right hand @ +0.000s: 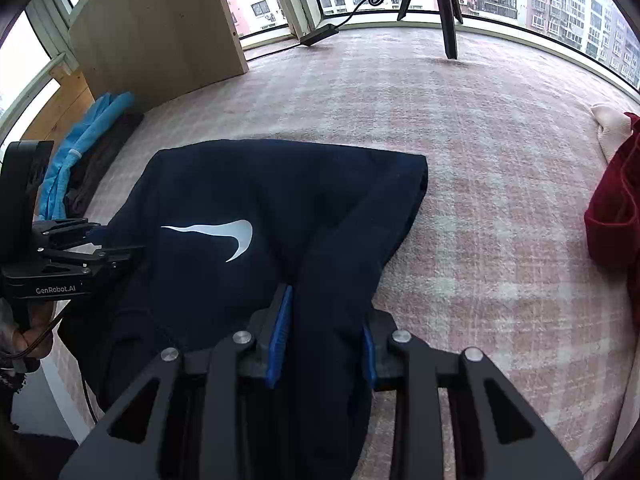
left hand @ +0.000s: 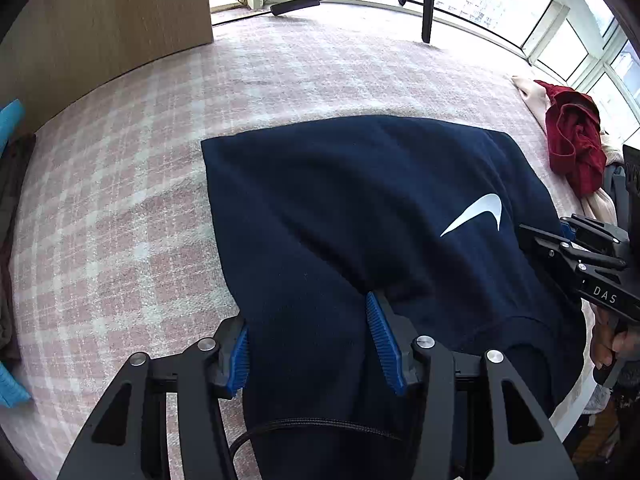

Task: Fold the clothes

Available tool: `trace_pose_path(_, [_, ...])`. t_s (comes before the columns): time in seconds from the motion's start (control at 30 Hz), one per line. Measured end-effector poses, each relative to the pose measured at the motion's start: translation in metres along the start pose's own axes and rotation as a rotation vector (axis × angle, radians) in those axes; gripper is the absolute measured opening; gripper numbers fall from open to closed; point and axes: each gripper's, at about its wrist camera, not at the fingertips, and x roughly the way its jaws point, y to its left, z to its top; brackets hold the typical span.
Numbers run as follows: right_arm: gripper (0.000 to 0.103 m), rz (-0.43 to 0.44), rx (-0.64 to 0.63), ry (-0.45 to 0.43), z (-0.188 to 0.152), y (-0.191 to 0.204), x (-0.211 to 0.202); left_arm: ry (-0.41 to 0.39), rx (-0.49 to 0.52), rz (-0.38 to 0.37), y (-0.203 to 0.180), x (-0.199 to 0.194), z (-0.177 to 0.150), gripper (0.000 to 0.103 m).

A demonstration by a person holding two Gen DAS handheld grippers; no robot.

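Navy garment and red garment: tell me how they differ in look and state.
The navy garment lies spread across the checked blanket and bears a white swoosh logo; the red garment sits crumpled in a heap at the side, with no logo showing. Both claws hold navy fabric; nothing holds the red one. Both are solid-coloured clothes.

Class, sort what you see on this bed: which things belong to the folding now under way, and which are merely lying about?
In the job:
navy garment
left gripper
right gripper

Lying about:
red garment
light blue garment
tripod
wooden cabinet
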Motion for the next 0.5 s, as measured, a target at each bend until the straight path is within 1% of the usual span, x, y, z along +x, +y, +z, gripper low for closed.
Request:
trace_pose_path(0.07, [0.029, 0.009, 0.0, 0.0, -0.0003, -0.0002, 0.0002, -0.001, 0.017, 0.013, -0.0029, -0.0005, -0.0005, 0.048])
trace_pose_path(0.2, [0.029, 0.023, -0.004, 0.002, -0.0009, -0.002, 0.0002, 0.001, 0.008, 0.018, -0.0018, -0.0005, -0.0017, 0.049])
trace_pose_path(0.3, [0.03, 0.039, 0.03, 0.012, 0.0027, -0.0062, 0.0027, 0.005, -0.02, 0.01, 0.002, -0.0001, -0.0027, 0.049])
trace_pose_path(0.4, [0.03, 0.049, 0.058, 0.023, 0.0051, -0.0083, 0.0032, 0.004, -0.022, 0.012, 0.003, -0.0002, -0.0042, 0.05])
trace_pose_path(0.5, [0.031, 0.04, 0.023, 0.009, 0.0027, -0.0049, 0.0027, 0.009, -0.021, 0.014, 0.004, -0.0001, -0.0046, 0.05])
